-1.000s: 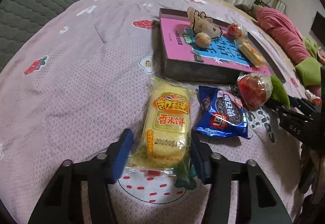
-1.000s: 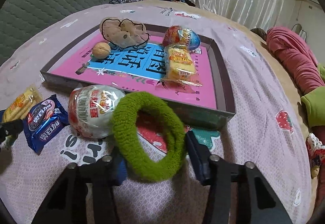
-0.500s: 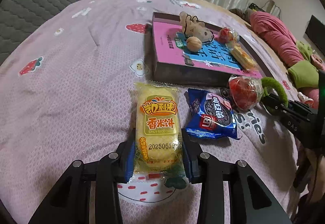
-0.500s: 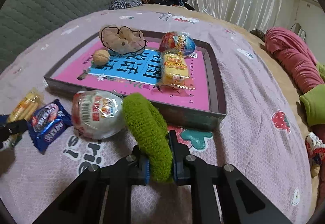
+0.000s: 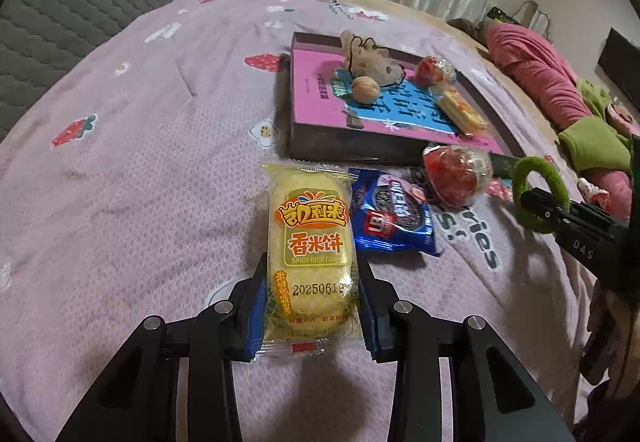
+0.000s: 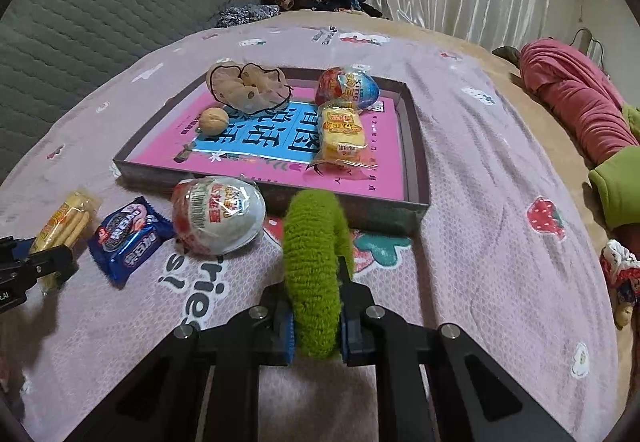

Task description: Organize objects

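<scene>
- The yellow rice-cake packet (image 5: 312, 254) sits low in the centre of the left wrist view, clamped at its near end between the blue pads of the left gripper (image 5: 312, 306).
- The green hair ring (image 6: 316, 274) stands on edge at lower centre of the right wrist view, pinched tight by the right gripper (image 6: 316, 326).
- Mid-frame, the shallow tray (image 6: 420, 177) holds a beige scrunchie (image 6: 248, 89), a walnut (image 6: 214, 120), a foil egg (image 6: 348, 87) and a small yellow snack packet (image 6: 342, 135).
- On the pink bedspread (image 6: 480, 201), just before the tray, lie a wrapped white-and-red egg (image 6: 218, 215) and a blue cookie packet (image 6: 130, 238).
- Only the left view shows the ring's open loop, at right; only the right view shows the whole tray floor.
</scene>
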The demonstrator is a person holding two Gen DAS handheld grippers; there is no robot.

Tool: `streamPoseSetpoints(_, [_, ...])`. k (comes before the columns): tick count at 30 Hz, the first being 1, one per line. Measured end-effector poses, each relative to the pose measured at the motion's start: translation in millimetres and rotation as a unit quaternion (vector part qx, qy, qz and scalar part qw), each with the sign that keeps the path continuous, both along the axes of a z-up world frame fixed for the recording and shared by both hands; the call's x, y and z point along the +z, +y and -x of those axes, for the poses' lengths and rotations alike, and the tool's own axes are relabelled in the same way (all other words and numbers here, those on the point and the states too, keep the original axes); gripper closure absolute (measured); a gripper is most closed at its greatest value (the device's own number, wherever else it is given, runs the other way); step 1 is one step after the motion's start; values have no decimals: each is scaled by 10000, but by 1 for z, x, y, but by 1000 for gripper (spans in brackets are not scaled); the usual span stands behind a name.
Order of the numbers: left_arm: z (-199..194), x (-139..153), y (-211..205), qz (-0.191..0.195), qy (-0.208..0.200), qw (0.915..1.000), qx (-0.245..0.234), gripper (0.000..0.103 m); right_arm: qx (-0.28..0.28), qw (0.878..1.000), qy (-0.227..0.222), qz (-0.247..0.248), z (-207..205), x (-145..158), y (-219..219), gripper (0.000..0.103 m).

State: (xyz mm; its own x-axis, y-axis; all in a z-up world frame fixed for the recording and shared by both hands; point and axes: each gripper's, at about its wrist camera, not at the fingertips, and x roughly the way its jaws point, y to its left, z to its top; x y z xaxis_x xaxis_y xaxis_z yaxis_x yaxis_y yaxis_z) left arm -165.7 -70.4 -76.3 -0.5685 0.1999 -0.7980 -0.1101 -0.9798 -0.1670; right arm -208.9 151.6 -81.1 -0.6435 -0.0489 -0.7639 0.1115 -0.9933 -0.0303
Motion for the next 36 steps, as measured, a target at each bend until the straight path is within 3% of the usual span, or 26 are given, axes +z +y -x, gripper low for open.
streamPoseSetpoints(18, [-60, 52, 23, 136, 356, 9992, -154, 64, 110, 9994, 256, 229, -63, 46, 1, 87])
streamPoseSetpoints(28, [-90, 72, 27, 212, 489, 9984, -160, 64, 288, 9967, 380, 662, -96, 70, 2, 87])
streamPoseSetpoints(36, [-99, 99, 44, 262, 701, 9967, -314, 64, 351, 9931, 740, 841, -120, 101, 5, 87])
